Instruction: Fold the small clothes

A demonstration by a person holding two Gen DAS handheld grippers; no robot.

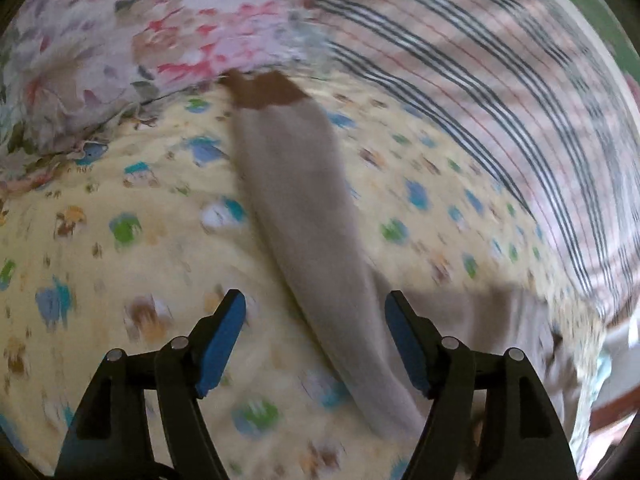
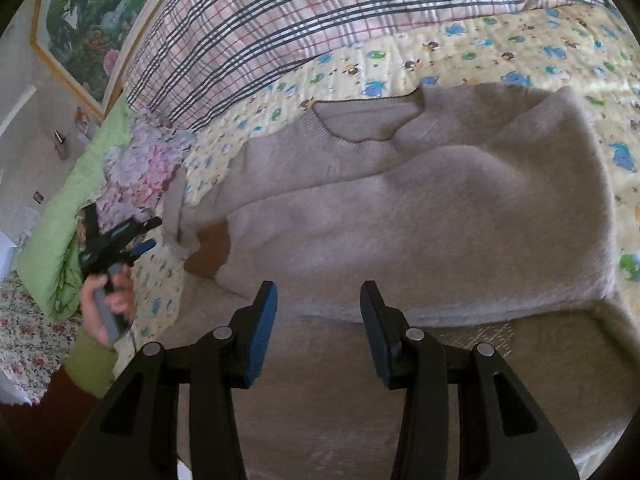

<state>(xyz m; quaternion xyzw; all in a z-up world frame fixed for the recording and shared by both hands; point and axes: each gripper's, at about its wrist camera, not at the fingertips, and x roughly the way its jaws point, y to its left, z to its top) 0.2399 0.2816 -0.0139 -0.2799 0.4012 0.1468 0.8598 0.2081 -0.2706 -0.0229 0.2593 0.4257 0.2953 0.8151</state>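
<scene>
Two grippers in view, both with jaws apart and nothing between the pads.

Right wrist view, left to right. Far left: a framed painting (image 2: 86, 20) of foliage on the wall, a green pillow (image 2: 68, 208) below it, a floral cloth (image 2: 28, 332) at the lower edge. A hand (image 2: 106, 304) in a green cuff (image 2: 90, 364) holds the left gripper (image 2: 144, 236), which is small here; its blue-padded fingers point right toward the sweater and hold nothing. Just right of it lies the beige sweater (image 2: 440, 216), spread on the yellow animal-print bedsheet (image 2: 500, 52). One sleeve is folded across the body, and its brown cuff (image 2: 210, 252) rests near the sweater's left edge. The ribbed neckline (image 2: 352, 128) faces the plaid blanket (image 2: 320, 8) bunched along the top. The right gripper (image 2: 318, 328) hangs over the sweater's near edge, released, with only fabric showing in the gap beneath it. Whether the fingertips touch the knit cannot be told.

Left wrist view, blurred, left to right. Floral bedding (image 1: 100, 60) at upper left, bedsheet (image 1: 120, 260) below. A beige sleeve (image 1: 304, 216) runs from the brown cuff (image 1: 264, 90) at top centre down between the fingers of the left gripper (image 1: 316, 328). The jaws stand wide and clear of the sleeve, which lies flat on the sheet. More beige knit lies to the lower right. The plaid blanket (image 1: 500, 80) fills the upper right.
</scene>
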